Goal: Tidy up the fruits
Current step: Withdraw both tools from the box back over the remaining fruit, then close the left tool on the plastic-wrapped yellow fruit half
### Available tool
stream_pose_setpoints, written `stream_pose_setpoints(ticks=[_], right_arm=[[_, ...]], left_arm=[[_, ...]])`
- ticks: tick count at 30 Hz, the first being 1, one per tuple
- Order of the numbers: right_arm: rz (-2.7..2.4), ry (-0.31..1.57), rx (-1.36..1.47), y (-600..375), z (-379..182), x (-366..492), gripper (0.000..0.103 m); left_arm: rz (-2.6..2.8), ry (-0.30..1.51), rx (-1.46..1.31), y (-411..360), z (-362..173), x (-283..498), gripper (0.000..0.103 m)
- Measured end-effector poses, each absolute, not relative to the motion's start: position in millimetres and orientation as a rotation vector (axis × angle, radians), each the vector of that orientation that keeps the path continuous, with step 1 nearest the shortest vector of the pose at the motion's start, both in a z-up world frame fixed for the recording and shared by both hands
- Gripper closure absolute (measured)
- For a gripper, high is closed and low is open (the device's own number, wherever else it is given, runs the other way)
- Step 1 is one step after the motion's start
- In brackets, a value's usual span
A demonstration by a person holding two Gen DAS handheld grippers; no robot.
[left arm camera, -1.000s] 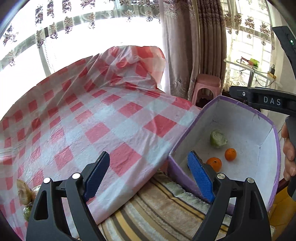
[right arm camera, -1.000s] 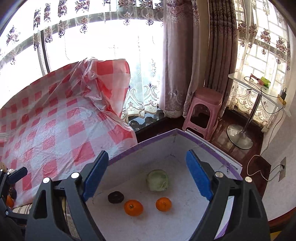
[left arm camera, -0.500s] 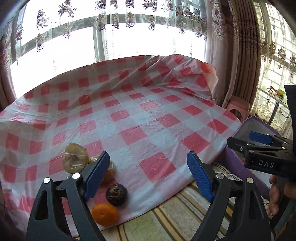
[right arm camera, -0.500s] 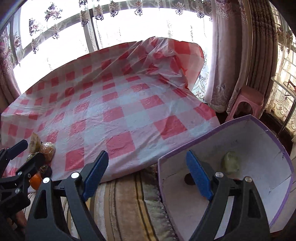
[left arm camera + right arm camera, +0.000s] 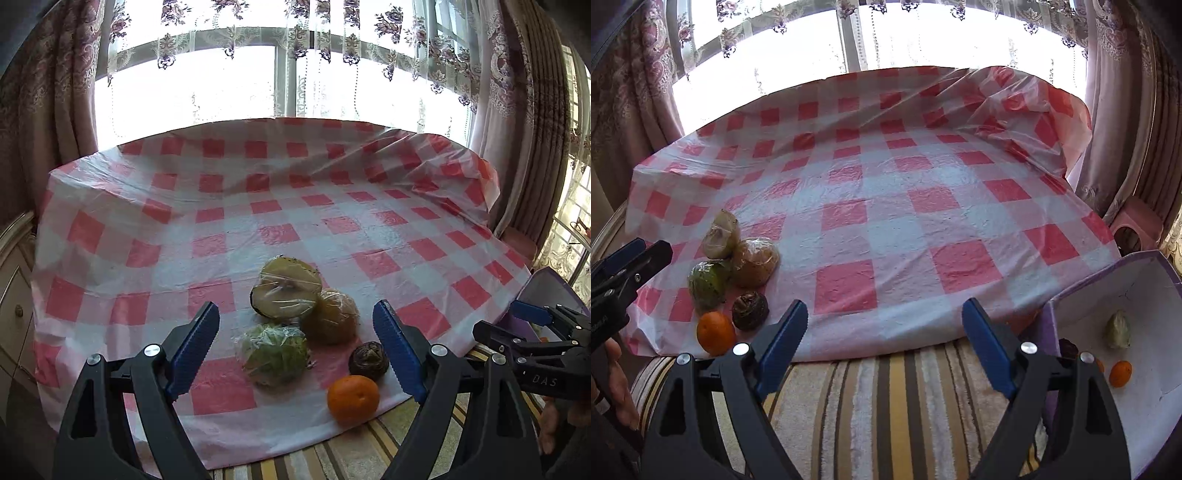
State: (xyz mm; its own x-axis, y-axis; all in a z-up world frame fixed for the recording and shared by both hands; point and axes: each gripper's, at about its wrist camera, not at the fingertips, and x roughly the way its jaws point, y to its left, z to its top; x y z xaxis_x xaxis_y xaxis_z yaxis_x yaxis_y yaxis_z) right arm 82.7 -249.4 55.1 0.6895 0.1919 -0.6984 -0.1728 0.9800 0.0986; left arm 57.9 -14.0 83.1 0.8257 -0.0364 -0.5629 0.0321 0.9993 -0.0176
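Observation:
In the left wrist view a cluster of fruit lies on the red-checked tablecloth (image 5: 280, 206): a wrapped cut half fruit (image 5: 286, 293), a wrapped brownish fruit (image 5: 332, 317), a wrapped green one (image 5: 275, 352), a dark wrinkled fruit (image 5: 369, 360) and an orange (image 5: 352, 398). My left gripper (image 5: 301, 350) hovers open over this cluster, holding nothing. The right gripper (image 5: 884, 345) is open and empty above the cloth's front edge. To its left lie the orange (image 5: 716, 332) and dark fruit (image 5: 750, 310); to its right the purple box (image 5: 1152, 266) holds a green fruit (image 5: 1118, 329) and an orange (image 5: 1120, 373).
A striped towel (image 5: 886, 398) covers the near surface below the cloth. A pink stool (image 5: 1137, 230) stands beyond the box on the right. Curtains and a bright window fill the back. A hand (image 5: 618, 384) holds the left gripper's handle.
Both views have swung left, away from the purple box, toward the table. The fruit cluster has come between the left gripper's fingers; the box has slid to the right edge of the right wrist view.

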Motion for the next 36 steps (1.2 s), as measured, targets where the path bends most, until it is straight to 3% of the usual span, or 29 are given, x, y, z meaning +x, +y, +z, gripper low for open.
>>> stream_pose_setpoints(ticks=[18,21,28,32,36], right_arm=[[0.5,0.78,-0.215,-139.2,50.2,58.8,0.018],[0.515,0.807,-0.227,-131.9,43.0,62.8,0.026],[0.542,0.853,-0.223,-123.9,31.3,71.5,0.033],[0.558,0.862,-0.222,-118.8,28.6,75.0,0.035],[0.58,0.868,-0.228,-114.6,26.4,74.8,0.04]], left_arm=[[-0.185,0.695,0.003,7.6,54.3,116.7,0.025],[-0.19,0.713,0.016,4.2,47.7,131.2,0.025],[-0.211,0.734,0.063,-6.1,38.3,148.4,0.025],[-0.215,0.757,0.054,-3.8,32.2,154.9,0.04],[-0.223,0.749,0.064,-5.4,32.2,152.7,0.044]])
